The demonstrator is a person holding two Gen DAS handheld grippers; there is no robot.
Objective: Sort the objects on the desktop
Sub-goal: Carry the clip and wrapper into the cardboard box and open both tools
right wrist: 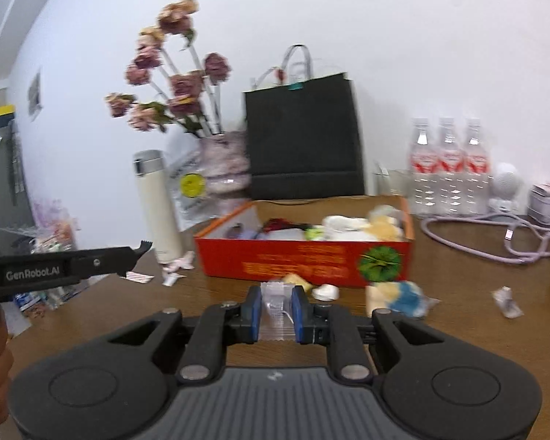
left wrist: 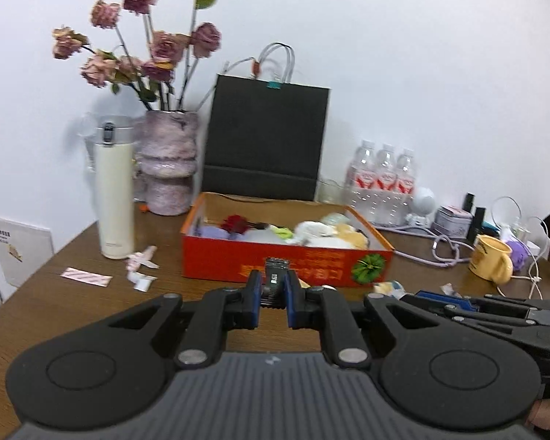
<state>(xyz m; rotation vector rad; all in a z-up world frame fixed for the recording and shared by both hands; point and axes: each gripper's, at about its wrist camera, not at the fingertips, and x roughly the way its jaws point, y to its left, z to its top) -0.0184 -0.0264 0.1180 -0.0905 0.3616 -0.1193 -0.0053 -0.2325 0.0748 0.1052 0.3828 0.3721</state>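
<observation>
**Both tongs loaded, box dead ahead**

Your left gripper [left wrist: 272, 295] is clenched on a small dark clip [left wrist: 276, 275]; its toothed end sticks up past the fingertips, long axis running forward along the fingers toward the box [left wrist: 286, 260]. Your right gripper [right wrist: 278, 311] is clamped on a clear packet [right wrist: 277, 308], flat between the pads, its long axis also pointing at the box.

The box is the landmark; it sits open-topped straight ahead of both tongs, its red front wall facing you, already holding a heap of soft and wrapped things. In my judgement both items belong over that wall and into it; from the right wrist view, the left gripper shows off to the left of the box, near the flask [right wrist: 157, 201], so the right one looks squarer to the opening and probably the nearer; I'd take that drop first.

Just in front of the box wall lie more loose bits; a blue-and-cream wrapper [right wrist: 399, 297] and a white lump [right wrist: 325, 292] to the right of your right tongs; paper scraps [left wrist: 141, 266] to the left of the box, beside the flask. To the right of the box stands a yellow mug [left wrist: 491, 258].

Lift enough to clear the front wall before you let go; the packet looks light and may cling to a pad.
</observation>
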